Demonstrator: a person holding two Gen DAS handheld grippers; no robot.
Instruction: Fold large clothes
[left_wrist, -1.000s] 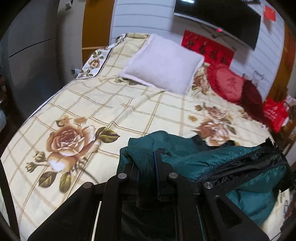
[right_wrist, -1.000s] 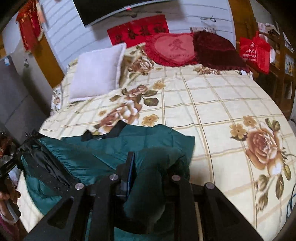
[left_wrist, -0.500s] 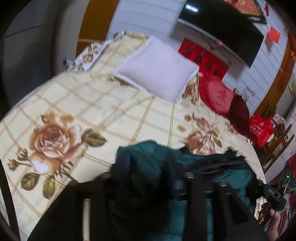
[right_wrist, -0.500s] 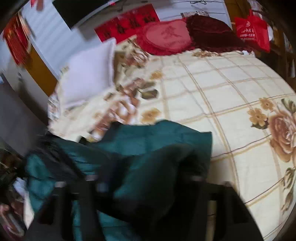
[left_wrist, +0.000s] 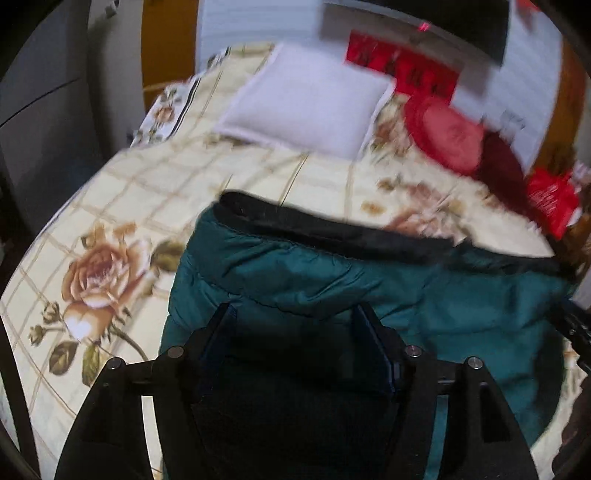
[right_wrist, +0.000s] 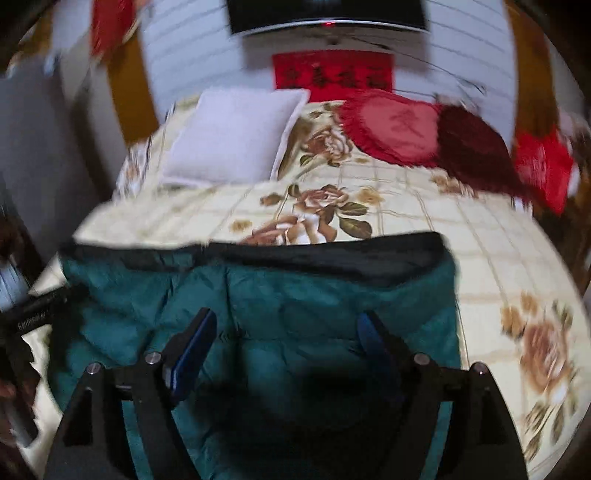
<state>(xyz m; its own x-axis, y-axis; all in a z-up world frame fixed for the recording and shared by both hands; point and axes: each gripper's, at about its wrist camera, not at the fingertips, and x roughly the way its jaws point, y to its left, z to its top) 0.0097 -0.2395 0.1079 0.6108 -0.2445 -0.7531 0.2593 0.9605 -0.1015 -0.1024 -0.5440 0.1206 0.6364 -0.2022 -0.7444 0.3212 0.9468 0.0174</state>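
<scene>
A dark teal padded jacket (left_wrist: 332, 280) with a black band along its far edge lies spread on the floral bedspread (left_wrist: 155, 192); it also shows in the right wrist view (right_wrist: 314, 295). My left gripper (left_wrist: 293, 314) is open, its jaws wide apart just above the jacket's near part, holding nothing. My right gripper (right_wrist: 286, 321) is open too, jaws wide apart above the jacket, empty. The other gripper's black body shows at the left edge of the right wrist view (right_wrist: 33, 314). Both views are blurred.
A white pillow (left_wrist: 306, 107), a red heart cushion (left_wrist: 447, 136) and a dark red cushion (left_wrist: 506, 166) lie at the head of the bed. A red bag (left_wrist: 550, 199) stands at the right. A grey cabinet (left_wrist: 37, 110) stands left of the bed.
Both grippers were shut on bunched jacket fabric; now both are open and the jacket lies spread flatter, its black-banded edge further up the bed.
</scene>
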